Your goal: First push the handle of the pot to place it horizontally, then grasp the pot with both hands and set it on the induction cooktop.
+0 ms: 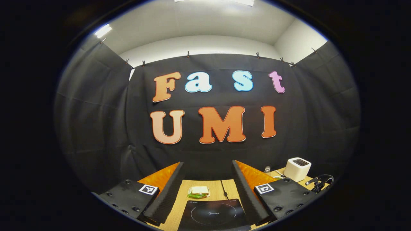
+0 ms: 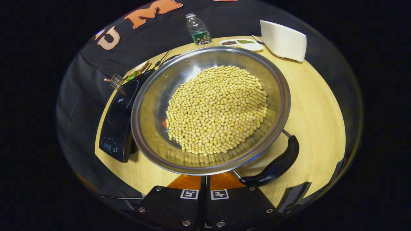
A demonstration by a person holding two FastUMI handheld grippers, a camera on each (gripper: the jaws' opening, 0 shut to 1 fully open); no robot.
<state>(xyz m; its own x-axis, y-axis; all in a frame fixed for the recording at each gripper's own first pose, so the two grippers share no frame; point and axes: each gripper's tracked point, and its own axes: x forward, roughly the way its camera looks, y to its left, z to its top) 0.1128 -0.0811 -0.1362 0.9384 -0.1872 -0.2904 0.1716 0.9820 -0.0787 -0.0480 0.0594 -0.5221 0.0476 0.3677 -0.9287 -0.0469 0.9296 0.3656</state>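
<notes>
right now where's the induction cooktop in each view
Left gripper view: the induction cooktop lies at bottom centre, between the open fingers of the left gripper.
Right gripper view: it lies at left, partly under the rim of the pot of beans.
Shared landmark: the white toaster at the table's far side.
</notes>
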